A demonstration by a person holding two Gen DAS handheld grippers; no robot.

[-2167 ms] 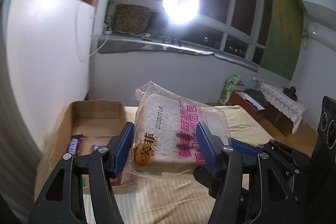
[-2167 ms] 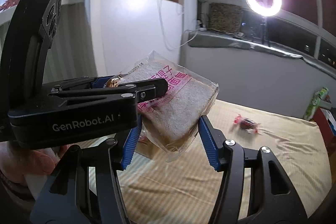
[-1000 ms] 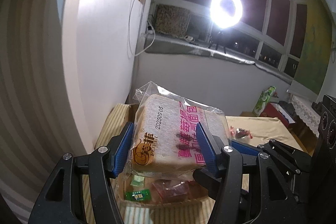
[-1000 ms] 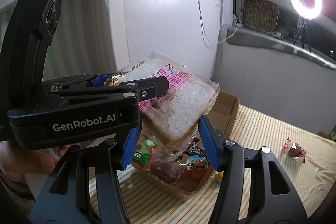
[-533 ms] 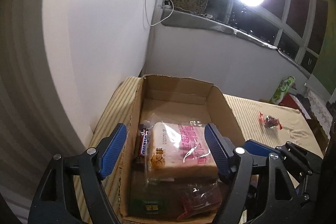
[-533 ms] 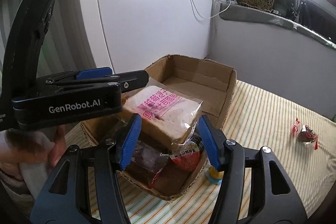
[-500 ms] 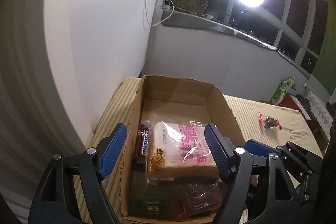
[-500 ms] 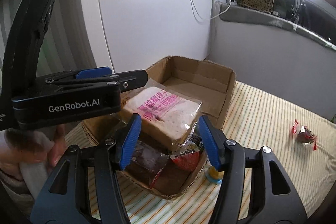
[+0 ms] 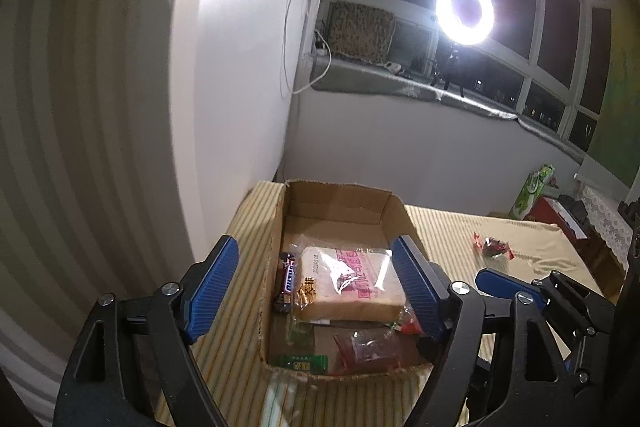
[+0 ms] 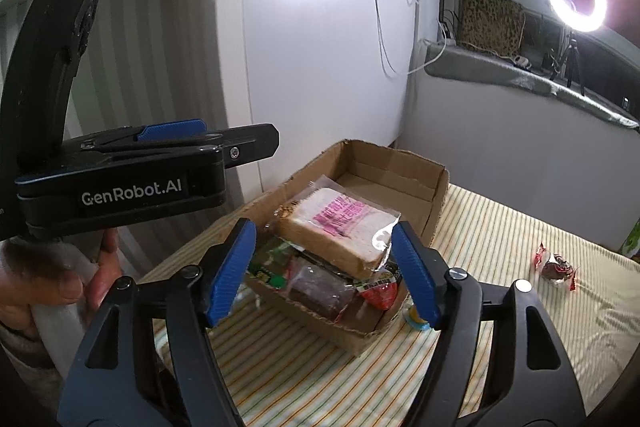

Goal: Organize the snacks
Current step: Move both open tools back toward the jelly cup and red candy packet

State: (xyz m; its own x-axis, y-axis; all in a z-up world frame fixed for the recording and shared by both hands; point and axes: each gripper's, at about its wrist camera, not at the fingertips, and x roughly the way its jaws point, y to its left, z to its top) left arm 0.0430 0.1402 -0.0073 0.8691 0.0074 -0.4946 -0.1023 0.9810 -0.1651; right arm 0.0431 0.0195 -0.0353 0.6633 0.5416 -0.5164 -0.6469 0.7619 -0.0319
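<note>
On my far left stands a ribbed pale wall, then a white cabinet panel (image 9: 224,75) with a thin cord hanging down it. My left gripper (image 9: 316,291) hangs above the near end of the cardboard box (image 9: 340,199); its jaws have just been opening and now stand wide, the blue pads clear on both sides with nothing pressed between them. The box sits on a striped cloth (image 10: 500,235) close against the cabinet. Inside it the wrapped bread (image 9: 348,283) lies flat on top of the other snacks, its pink print facing up, resting free of both tongs. Just left of the bread a dark bar in a purple wrapper (image 9: 287,283) lies along the box wall. Nearer to me, under the bread's edge, I see a green packet (image 9: 302,363) and a clear bag of something reddish brown (image 9: 368,345). The far half of the box shows bare cardboard.

My right gripper (image 10: 324,271) is also spread, its jaws having just been opening; the bread sits beyond and between the pads without touching them. In that view a hand (image 10: 48,283) grips the left tool's handle at the left edge. Further right, a red-wrapped candy (image 9: 493,247) lies alone on the cloth, well apart from the box. Above it a ring light (image 9: 464,10) glares on the windowsill.
</note>
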